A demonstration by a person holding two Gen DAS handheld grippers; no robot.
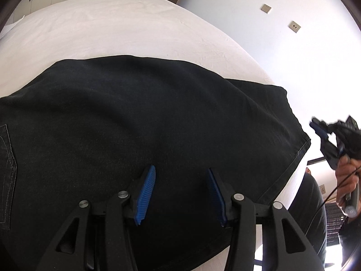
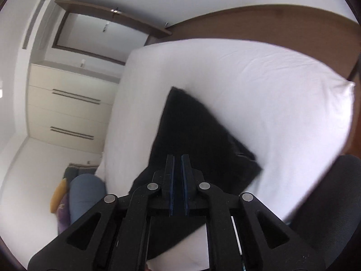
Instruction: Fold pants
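Observation:
Black pants [image 1: 135,117] lie flat across a white bed [image 1: 101,29], a stitched back pocket at the left edge and a hemmed leg end at the right. My left gripper [image 1: 181,169] is open and empty, its blue pads just above the cloth. My right gripper [image 2: 177,157] has its jaws nearly together with a thin gap and nothing between them, above the near end of the pants [image 2: 194,135]. It also shows in the left wrist view [image 1: 325,135], held in a hand off the bed's right edge.
A white wall with sockets [image 1: 294,26] lies beyond the bed. A drawer cabinet [image 2: 67,113] stands to the left of the bed. Cushions [image 2: 76,194] lie on the floor. A black office chair [image 2: 327,203] is at the right.

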